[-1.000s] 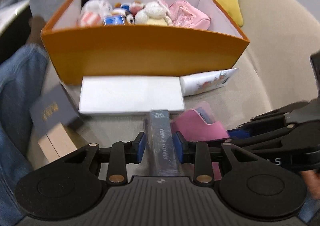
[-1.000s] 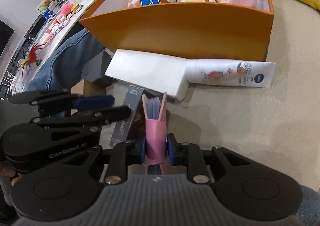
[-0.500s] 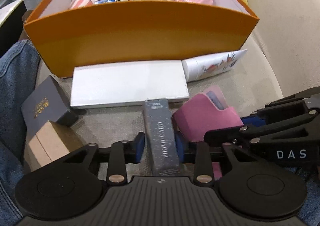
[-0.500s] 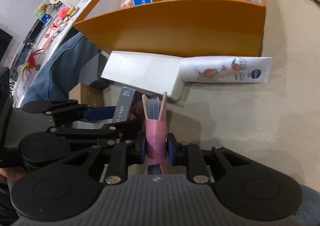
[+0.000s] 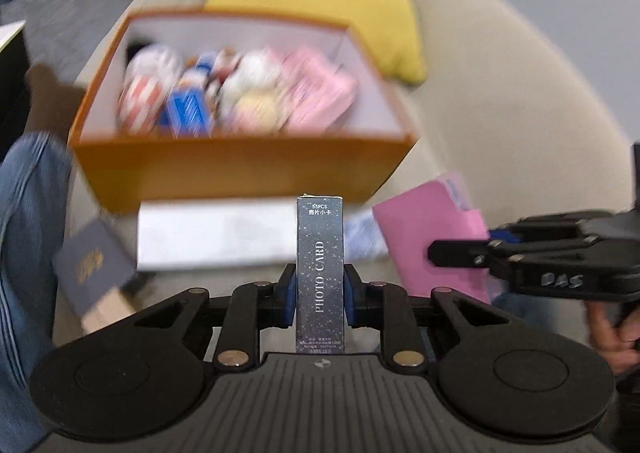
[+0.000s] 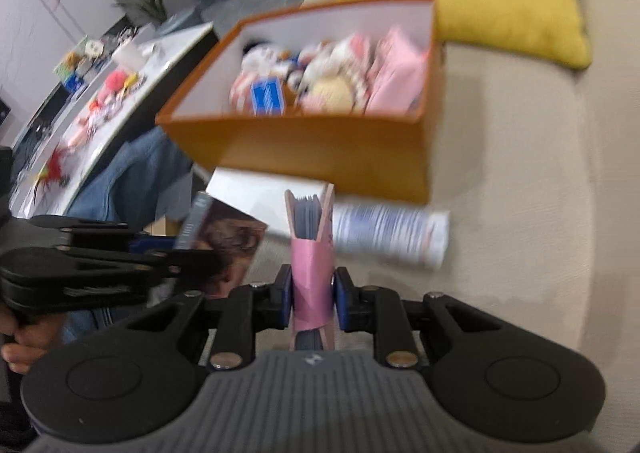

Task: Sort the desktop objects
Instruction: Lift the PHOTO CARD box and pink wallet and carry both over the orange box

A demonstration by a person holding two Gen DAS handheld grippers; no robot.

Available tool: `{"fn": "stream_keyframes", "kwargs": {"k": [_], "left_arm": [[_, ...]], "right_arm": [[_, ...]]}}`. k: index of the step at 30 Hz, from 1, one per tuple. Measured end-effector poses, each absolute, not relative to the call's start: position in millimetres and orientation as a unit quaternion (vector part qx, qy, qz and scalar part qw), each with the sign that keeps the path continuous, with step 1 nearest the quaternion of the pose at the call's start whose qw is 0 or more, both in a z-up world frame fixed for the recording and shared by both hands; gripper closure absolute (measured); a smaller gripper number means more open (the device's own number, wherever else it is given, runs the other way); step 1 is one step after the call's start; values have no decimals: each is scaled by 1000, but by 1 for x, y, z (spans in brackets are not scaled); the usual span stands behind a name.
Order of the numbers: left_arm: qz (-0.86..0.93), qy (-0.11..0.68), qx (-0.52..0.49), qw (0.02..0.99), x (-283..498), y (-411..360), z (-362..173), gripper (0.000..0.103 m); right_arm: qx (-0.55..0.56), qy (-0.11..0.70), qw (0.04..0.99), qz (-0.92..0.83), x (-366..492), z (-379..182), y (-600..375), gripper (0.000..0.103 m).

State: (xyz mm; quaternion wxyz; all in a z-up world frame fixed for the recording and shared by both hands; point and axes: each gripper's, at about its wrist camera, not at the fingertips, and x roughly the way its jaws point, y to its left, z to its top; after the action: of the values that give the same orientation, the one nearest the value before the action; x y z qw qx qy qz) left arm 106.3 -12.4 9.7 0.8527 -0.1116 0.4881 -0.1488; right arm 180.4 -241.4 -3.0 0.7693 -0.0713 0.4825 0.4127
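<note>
My left gripper [image 5: 320, 293] has its jaws closing, blue pads pressed on a dark glittery photo card box [image 5: 320, 253] that stands upright between them, lifted off the sofa. My right gripper [image 6: 313, 293] is shut on a pink card holder [image 6: 312, 253] with blue cards showing at its open top. Both hang side by side in front of the orange box [image 5: 240, 169]. In the left wrist view the pink card holder [image 5: 424, 229] is to the right. The photo card box [image 6: 228, 237] appears at the left of the right wrist view.
The orange box [image 6: 320, 157] holds plush toys and a pink pouch. In front of it lie a flat white box [image 5: 208, 233] and a lotion tube [image 6: 392, 237]. A navy box [image 5: 90, 265], a cardboard box [image 5: 108, 311], a jeans leg [image 5: 24, 233] and a yellow cushion [image 5: 320, 1] surround.
Both grippers have risen with their objects off the beige seat. The orange box now looks lower and farther, with its inside in view. The left pads have closed in on the card box.
</note>
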Motion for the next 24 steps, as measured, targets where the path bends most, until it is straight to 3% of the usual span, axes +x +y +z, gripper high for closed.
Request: {"fn": "stream_keyframes", "kwargs": {"k": [7, 11, 19, 24], "left_arm": [[-179, 444, -151, 865, 180, -18, 58, 77], [-189, 449, -191, 852, 243, -27, 56, 77], [-169, 494, -325, 789, 363, -35, -2, 77], [-143, 506, -373, 765, 392, -33, -44, 77]], "right_arm": [[-87, 433, 819, 367, 211, 38, -250, 81], [-81, 434, 829, 344, 238, 40, -252, 80], [-86, 428, 839, 326, 274, 28, -246, 80], [-106, 413, 845, 323, 288, 21, -242, 80]]}}
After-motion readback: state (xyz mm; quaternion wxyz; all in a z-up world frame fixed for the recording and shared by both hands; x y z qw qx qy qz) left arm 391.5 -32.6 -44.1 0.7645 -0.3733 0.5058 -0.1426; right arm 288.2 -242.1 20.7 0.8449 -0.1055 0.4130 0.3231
